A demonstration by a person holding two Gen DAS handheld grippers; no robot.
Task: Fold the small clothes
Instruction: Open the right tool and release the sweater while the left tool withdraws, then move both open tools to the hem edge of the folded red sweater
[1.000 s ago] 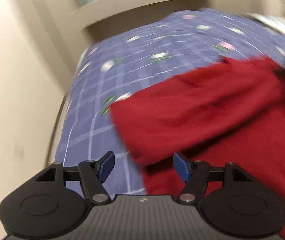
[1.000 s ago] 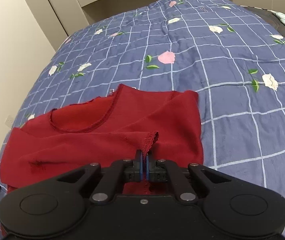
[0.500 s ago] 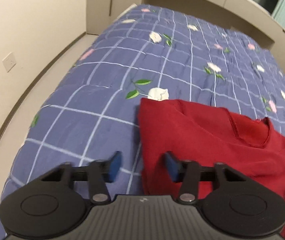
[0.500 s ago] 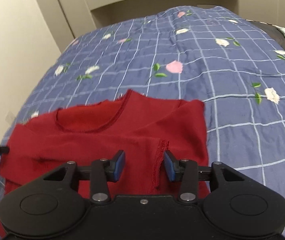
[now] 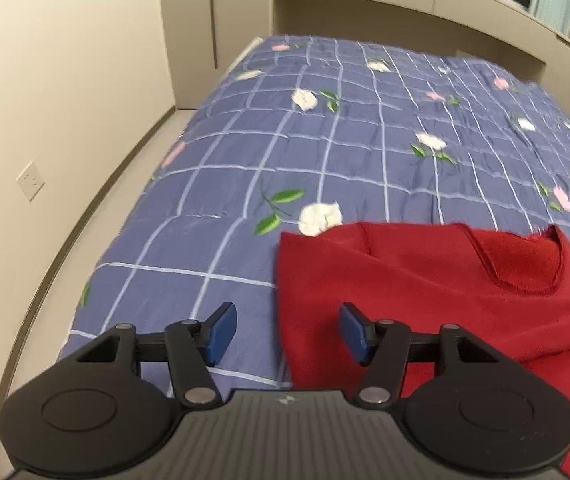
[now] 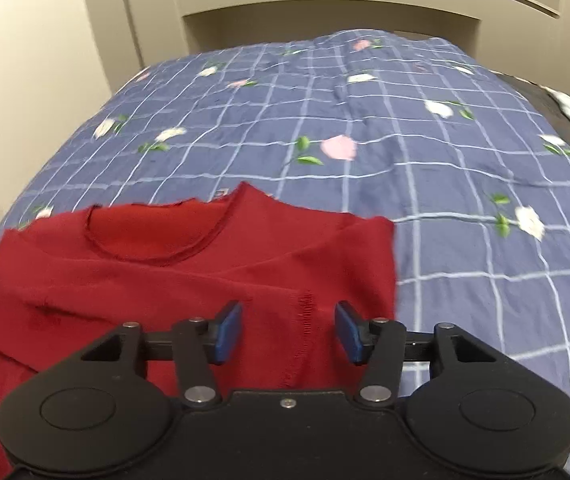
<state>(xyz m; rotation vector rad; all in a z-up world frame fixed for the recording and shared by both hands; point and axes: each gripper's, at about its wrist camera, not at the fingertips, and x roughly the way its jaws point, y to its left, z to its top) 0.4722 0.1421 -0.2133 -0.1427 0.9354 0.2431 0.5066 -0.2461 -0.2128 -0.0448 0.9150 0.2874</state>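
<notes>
The left claw (image 5: 288,334) is spread, having just been widening, over the top's (image 5: 425,300) edge. The right claw (image 6: 288,330), likewise just widening, is spread above its hem, nothing pinched.

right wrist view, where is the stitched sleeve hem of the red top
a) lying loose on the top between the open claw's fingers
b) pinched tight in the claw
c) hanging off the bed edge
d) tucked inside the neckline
a: the stitched hem lies flat on the red top, between the fingers of the right claw, whose blue pads stand clear of the cloth.
</notes>
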